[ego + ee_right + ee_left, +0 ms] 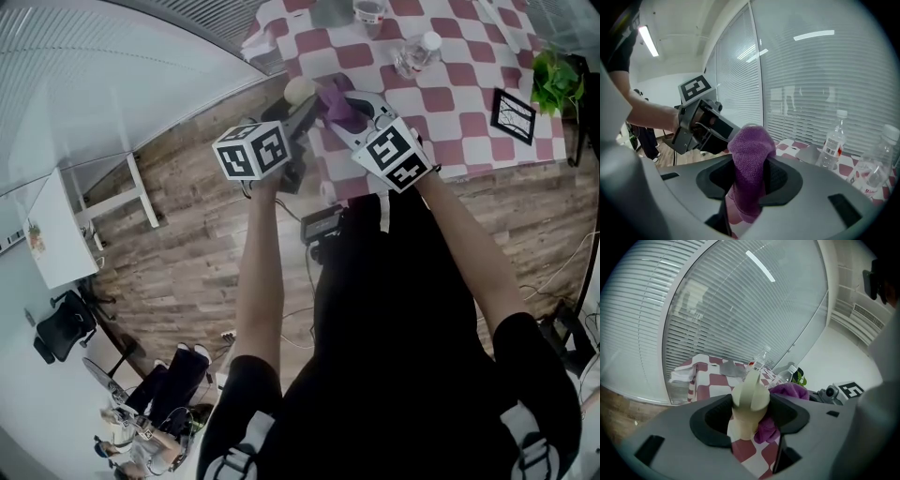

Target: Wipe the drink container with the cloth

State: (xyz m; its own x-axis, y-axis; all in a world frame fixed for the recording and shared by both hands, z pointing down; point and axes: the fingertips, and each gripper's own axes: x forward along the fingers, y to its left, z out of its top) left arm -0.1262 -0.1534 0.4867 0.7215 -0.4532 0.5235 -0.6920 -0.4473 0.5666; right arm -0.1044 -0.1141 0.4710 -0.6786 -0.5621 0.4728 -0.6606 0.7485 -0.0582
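Clamped between the jaws of the left gripper (750,422): the container (750,401), cream, smooth, round-bodied, with a domed lid and a flat loop across the top. Held in the air over the near edge of the table (469,141), tilted a little.

Just beside it on its right, seemingly touching: the cloth (749,161), purple, nubbly terry, bunched into a thick upright fold. Pinched between the pads of the right gripper (750,183), with one rounded end above the jaws and a tail hanging below.

One container, one cloth, two grippers, each closed on its own thing.

Further out on the table, under a red-and-white checked cover: two clear plastic bottles (833,140) with white caps, a clear cup (370,11), a black-framed card (513,114) and a leafy green plant (555,80) at the right edge.

Beyond the table, white slatted blinds (820,79). Below, wood-plank floor (187,262).
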